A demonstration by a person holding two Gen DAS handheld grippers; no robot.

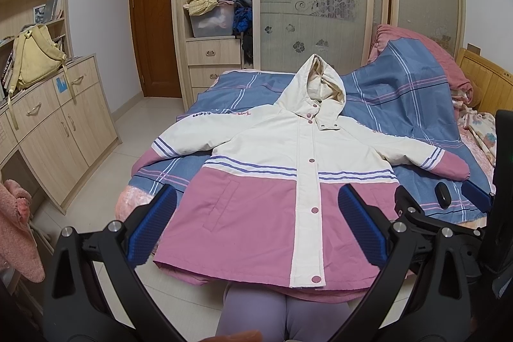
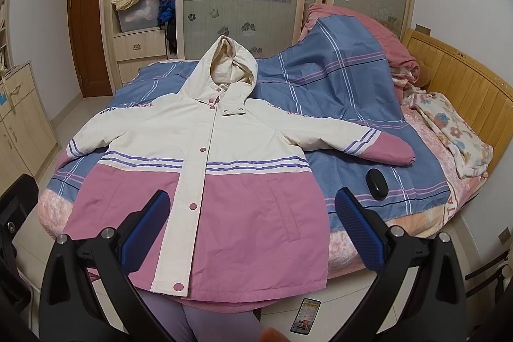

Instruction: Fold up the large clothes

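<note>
On the bed (image 1: 243,85) the hooded jacket (image 1: 272,175) lies spread flat, front up. Both the left claw (image 1: 256,223) and right claw (image 2: 253,229) hover agape, empty. Padded, soft, probably bulky (slick shell?); best grasped at the sleeve cuffs.

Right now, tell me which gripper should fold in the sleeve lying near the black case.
Right. The right gripper, open, sits toward that sleeve and the black case. The left gripper, also open, is centred over the jacket body, farther off.
</note>
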